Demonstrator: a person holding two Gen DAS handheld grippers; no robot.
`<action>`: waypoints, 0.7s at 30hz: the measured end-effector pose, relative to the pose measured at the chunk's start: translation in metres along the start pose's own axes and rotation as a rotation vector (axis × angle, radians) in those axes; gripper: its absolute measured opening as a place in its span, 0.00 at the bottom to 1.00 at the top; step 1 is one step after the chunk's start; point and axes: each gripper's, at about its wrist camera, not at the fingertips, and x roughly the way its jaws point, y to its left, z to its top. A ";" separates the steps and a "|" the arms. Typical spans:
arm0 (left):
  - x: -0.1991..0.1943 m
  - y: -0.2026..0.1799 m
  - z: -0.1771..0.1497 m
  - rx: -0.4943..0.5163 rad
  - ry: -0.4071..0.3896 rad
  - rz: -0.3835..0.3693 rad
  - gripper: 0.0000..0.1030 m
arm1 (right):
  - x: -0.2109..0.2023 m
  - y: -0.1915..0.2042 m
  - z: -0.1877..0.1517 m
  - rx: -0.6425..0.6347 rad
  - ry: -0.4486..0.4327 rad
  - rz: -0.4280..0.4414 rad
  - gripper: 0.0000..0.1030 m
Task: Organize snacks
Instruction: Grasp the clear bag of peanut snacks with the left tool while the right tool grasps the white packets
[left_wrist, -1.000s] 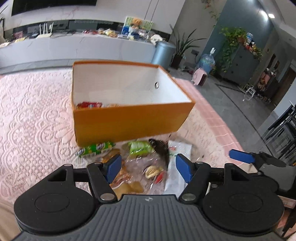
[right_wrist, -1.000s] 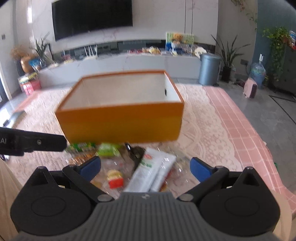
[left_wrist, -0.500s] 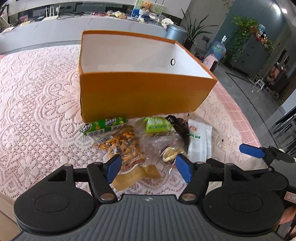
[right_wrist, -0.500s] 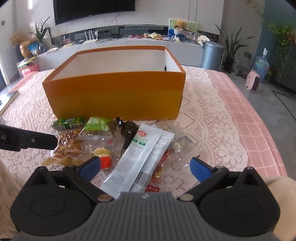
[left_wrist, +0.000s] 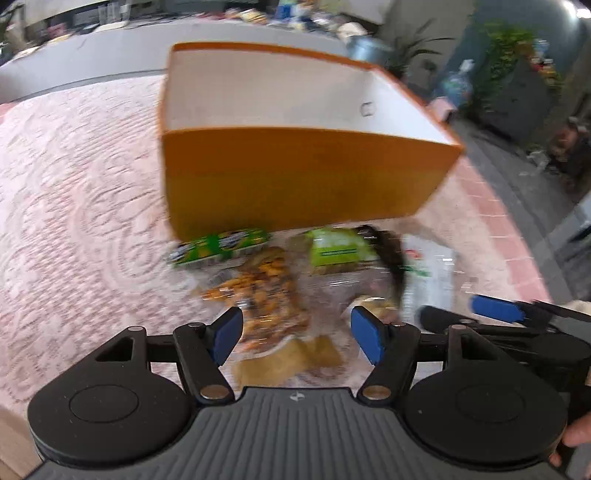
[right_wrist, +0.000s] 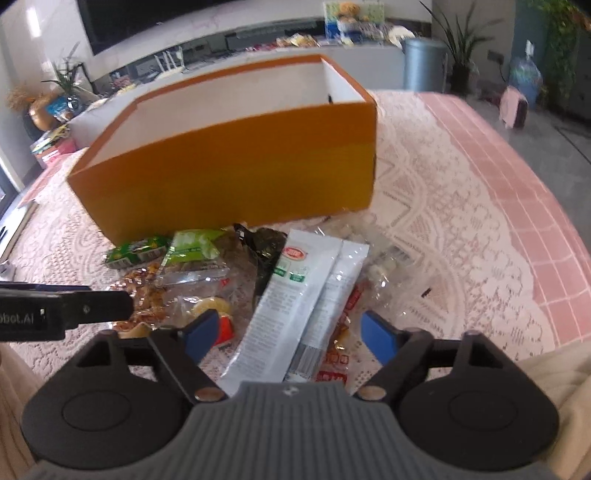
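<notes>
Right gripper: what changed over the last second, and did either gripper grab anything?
The right gripper dropped toward the snack pile and its jaws narrowed, now straddling the white packets but still open. The left gripper moved in over the peanut bag, open, holding nothing. The orange box and the snacks stayed put.

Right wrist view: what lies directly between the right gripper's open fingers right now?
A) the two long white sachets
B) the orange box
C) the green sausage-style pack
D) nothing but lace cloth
A: the two long white sachets run lengthwise through the gap of the open right gripper, with the orange box farther off.
</notes>
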 end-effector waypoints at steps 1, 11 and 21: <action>0.003 0.003 0.001 -0.024 0.012 0.027 0.76 | 0.002 0.000 0.000 0.005 0.010 -0.006 0.75; 0.027 0.032 0.005 -0.265 0.103 0.060 0.76 | 0.023 -0.004 0.006 0.087 0.083 0.044 0.76; 0.043 0.017 0.002 -0.217 0.077 0.078 0.74 | 0.033 -0.007 0.007 0.139 0.084 0.064 0.76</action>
